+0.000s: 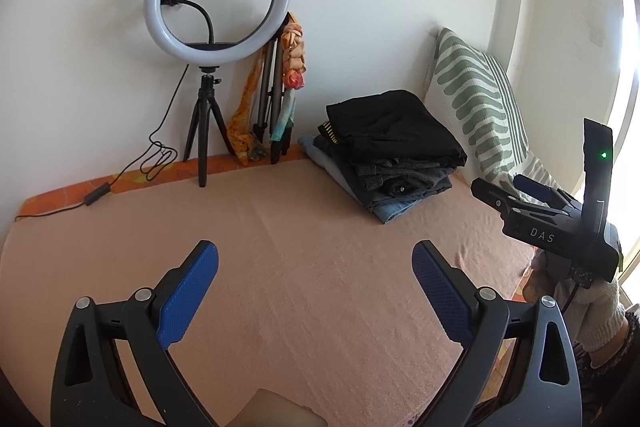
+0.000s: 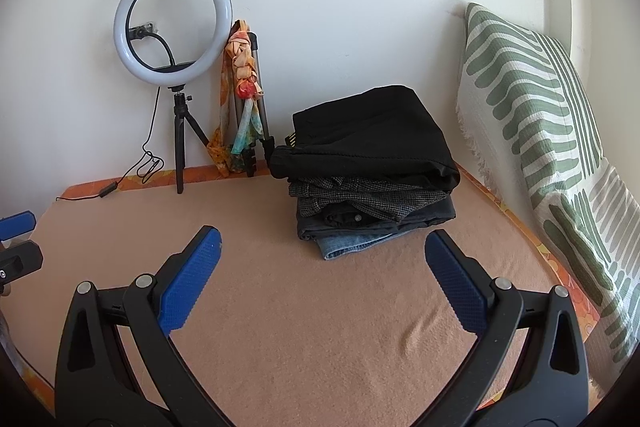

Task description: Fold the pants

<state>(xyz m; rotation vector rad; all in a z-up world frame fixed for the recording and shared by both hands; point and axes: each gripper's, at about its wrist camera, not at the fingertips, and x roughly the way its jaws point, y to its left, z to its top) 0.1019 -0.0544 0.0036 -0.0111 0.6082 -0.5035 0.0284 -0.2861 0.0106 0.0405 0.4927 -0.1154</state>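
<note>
A stack of folded pants point(image 1: 394, 155) lies at the back right of the peach bed cover point(image 1: 280, 247), black pair on top, checked, dark and blue denim pairs below. It also shows in the right wrist view point(image 2: 368, 179). My left gripper point(image 1: 316, 291) is open and empty above the bare cover, well short of the stack. My right gripper point(image 2: 322, 279) is open and empty, just in front of the stack. The right gripper also shows at the right edge of the left wrist view point(image 1: 504, 187). A left fingertip shows at the far left of the right wrist view point(image 2: 18, 221).
A ring light on a small tripod point(image 1: 208, 75) stands at the back left with its cable point(image 1: 132, 167) trailing on the bed. A folded tripod with a colourful scarf point(image 1: 280, 95) leans on the wall. A green-striped pillow point(image 2: 540, 131) leans at the right.
</note>
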